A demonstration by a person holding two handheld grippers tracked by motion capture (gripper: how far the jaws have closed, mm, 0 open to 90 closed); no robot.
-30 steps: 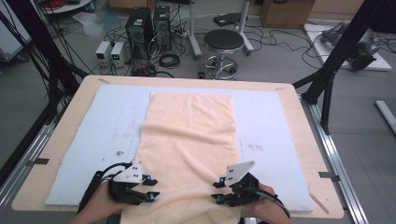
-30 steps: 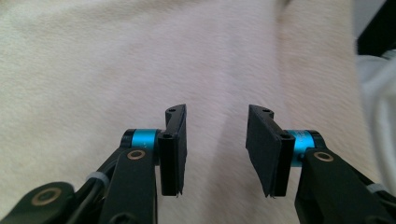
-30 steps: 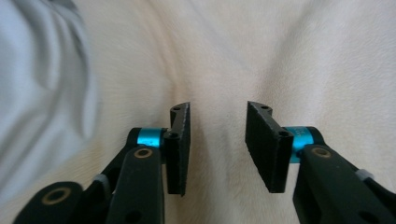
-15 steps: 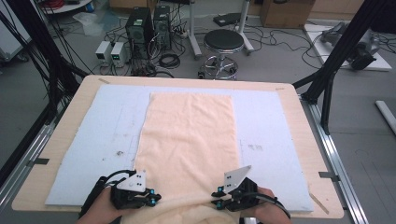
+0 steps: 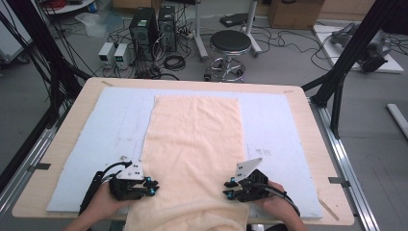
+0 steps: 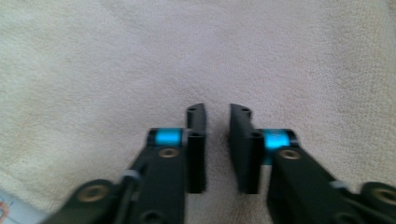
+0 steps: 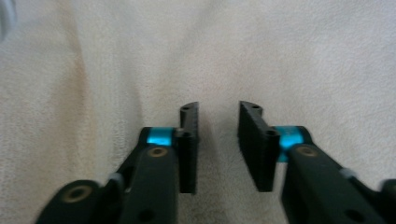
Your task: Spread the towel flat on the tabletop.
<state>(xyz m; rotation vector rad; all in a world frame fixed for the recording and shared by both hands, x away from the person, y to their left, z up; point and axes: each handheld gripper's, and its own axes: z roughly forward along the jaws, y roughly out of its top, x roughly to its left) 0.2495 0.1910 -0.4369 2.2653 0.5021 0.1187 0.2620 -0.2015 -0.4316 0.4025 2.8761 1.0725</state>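
Lying lengthwise down the middle of the high view, the towel (image 5: 195,144) is covering a pale blue mat (image 5: 115,125) on the wooden table (image 5: 308,110), its far edge flat and square toward the top of the frame, its near end bunching into a thick fold at the bottom edge. The left gripper (image 5: 150,186) is sitting at the lower left of the towel, pointing inward across the cloth's left border, with a hand (image 5: 103,204) behind it. The right gripper (image 5: 229,188) is sitting opposite at the lower right, pointing inward over the right border, a hand (image 5: 272,204) wrapping its body.

Looking along the left gripper (image 6: 217,140) in its own view, the jaws are standing nearly shut with a narrow slit between them, and towel (image 6: 196,56) is showing through that slit; whether the pads are pinching any cloth I cannot tell. The jaws have just been opening a touch. In the right gripper view the right gripper (image 7: 218,140) is showing a slightly wider gap, the towel (image 7: 205,51) rising in a soft ridge into it, the pads not visibly pressing on it.
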